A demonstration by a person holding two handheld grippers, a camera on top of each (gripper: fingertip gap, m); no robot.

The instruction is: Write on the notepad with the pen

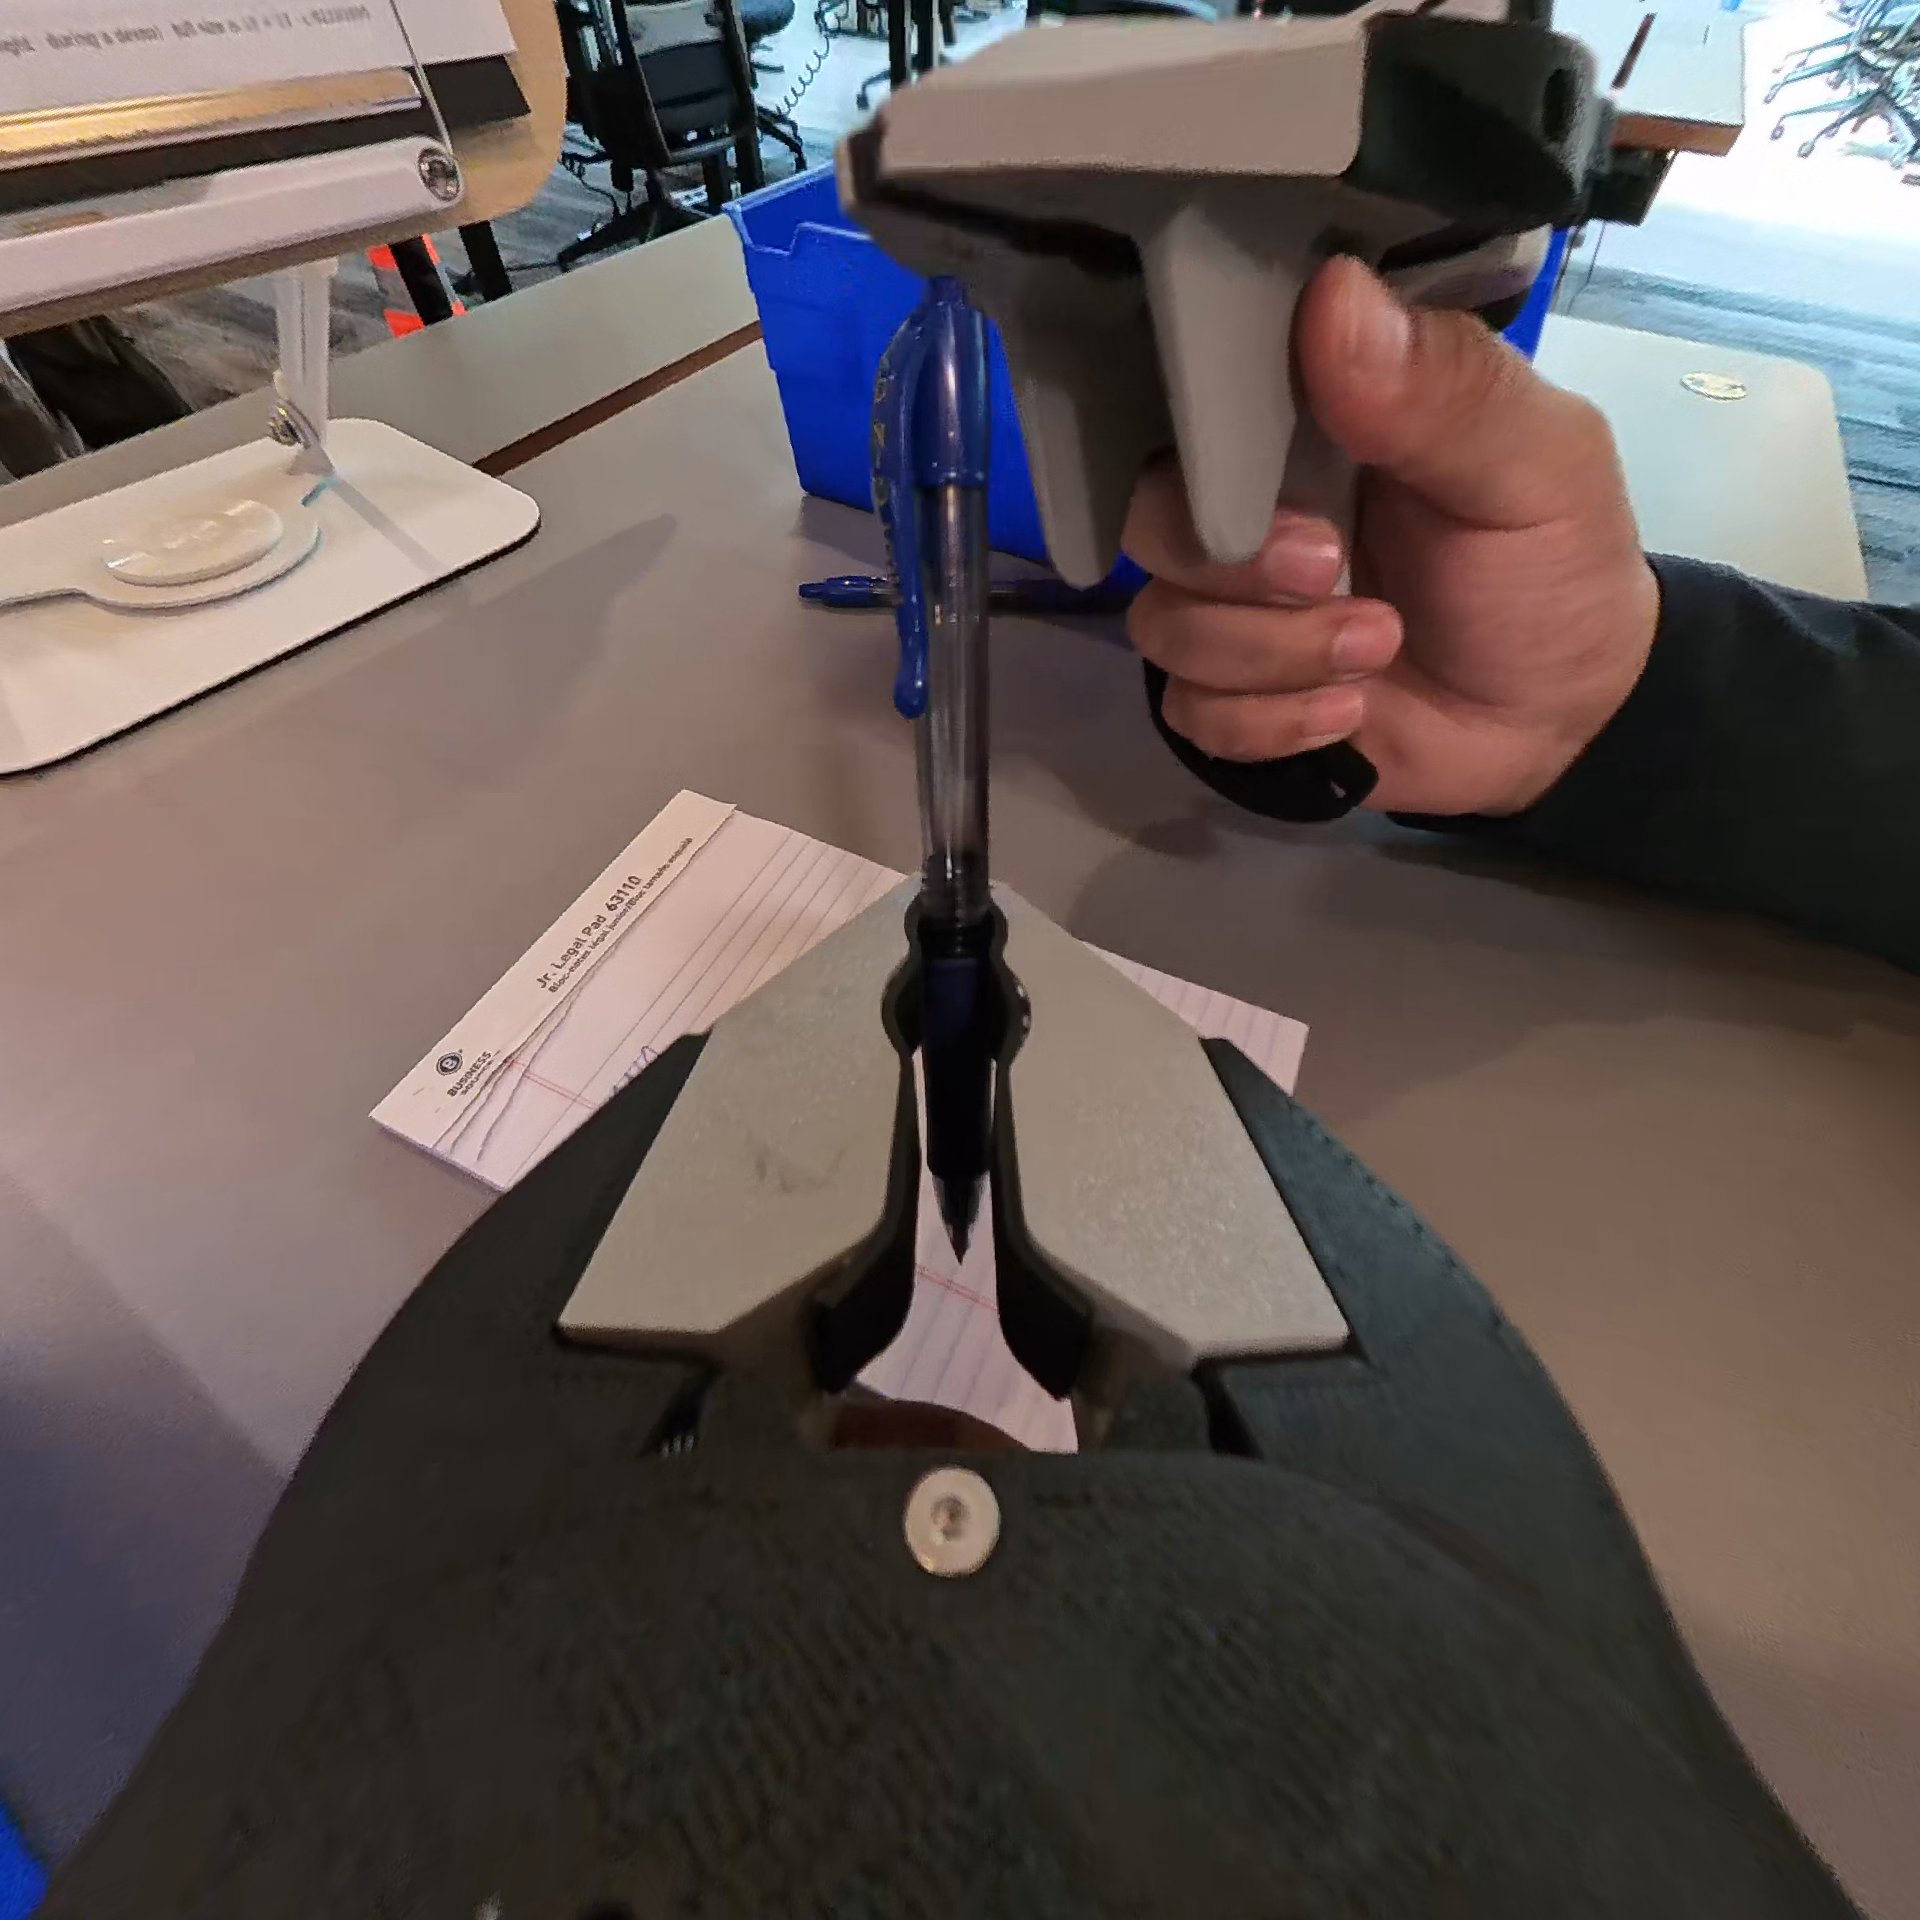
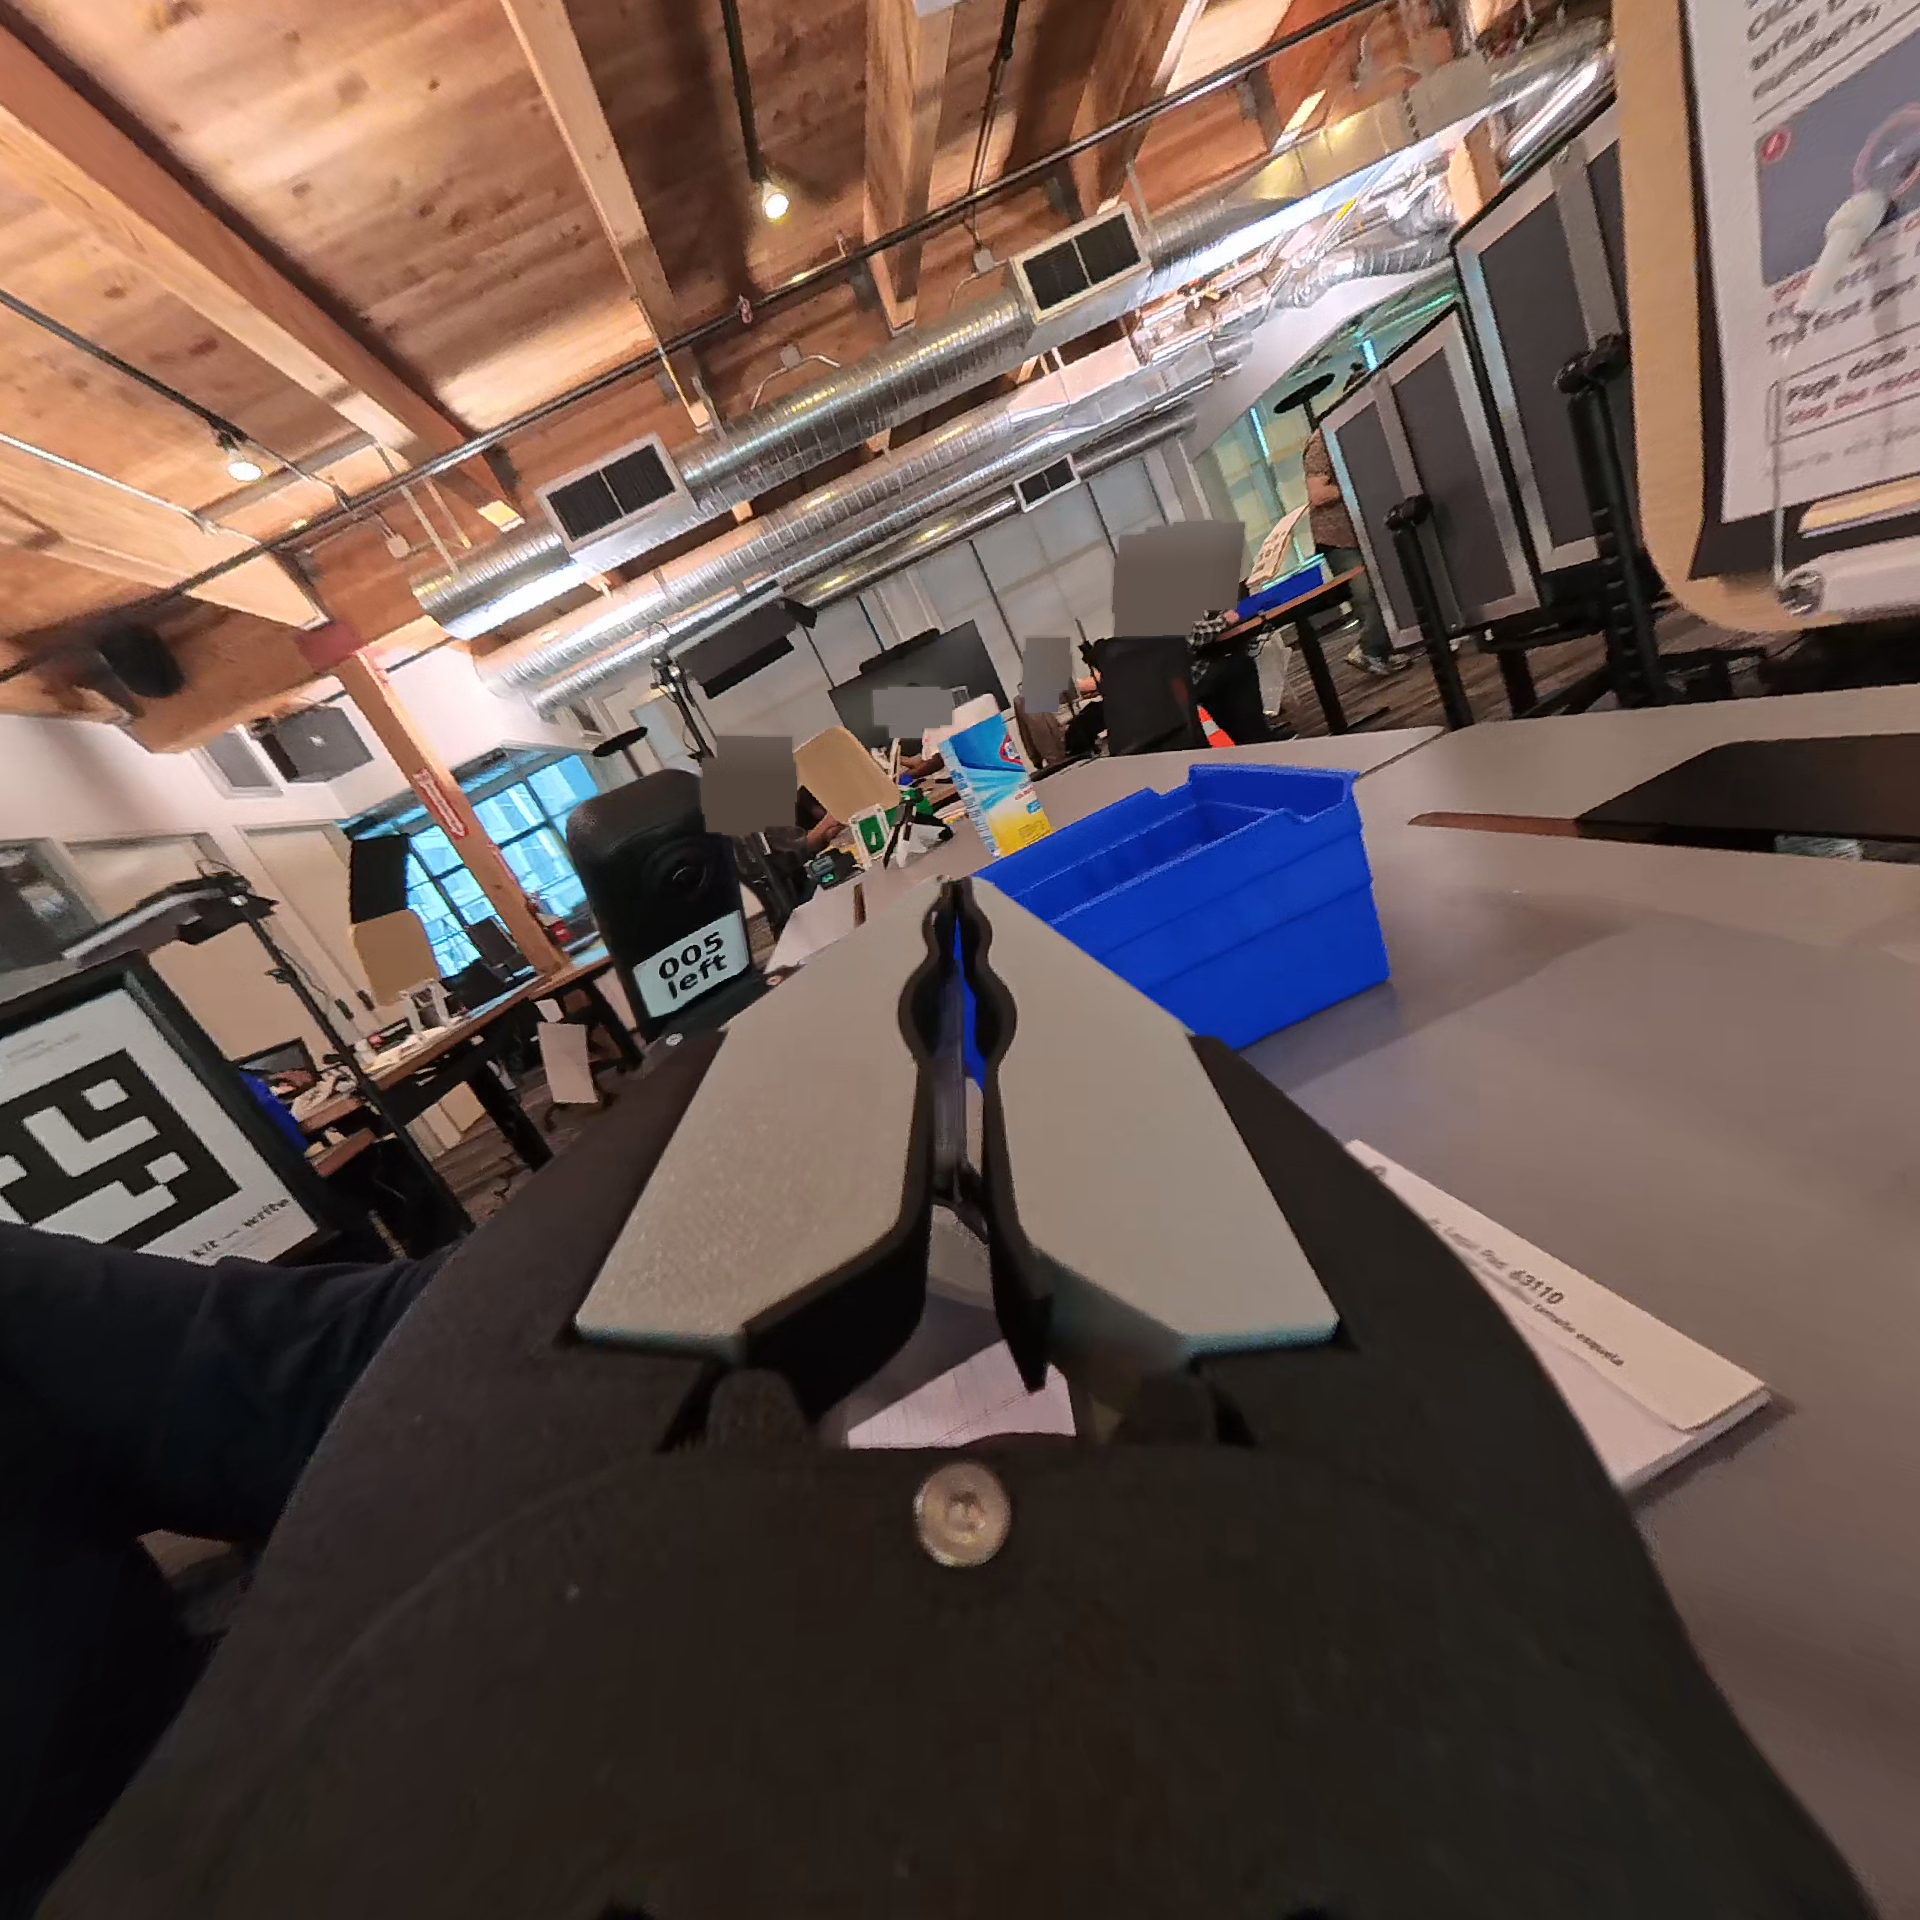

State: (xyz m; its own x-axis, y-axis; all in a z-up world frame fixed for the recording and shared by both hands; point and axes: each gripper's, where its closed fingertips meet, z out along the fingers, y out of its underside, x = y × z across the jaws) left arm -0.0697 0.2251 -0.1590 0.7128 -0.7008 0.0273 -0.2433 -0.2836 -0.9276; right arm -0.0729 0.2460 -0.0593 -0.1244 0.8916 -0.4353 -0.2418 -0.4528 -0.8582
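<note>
The left tool [image 1: 954,977] clenches the pen [image 1: 948,790] above the notepad [image 1: 665,966]; the right tool [image 2: 961,935] pinches its top (apparently). Opposed pulls could twist it loose.

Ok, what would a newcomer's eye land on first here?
The blue pen standing nearly upright mid-frame in the left wrist view, clamped low by the left gripper and at its top by the right gripper, which a hand holds. Its tip points down at the lined notepad on the grey table; a blue bin sits behind.
</note>
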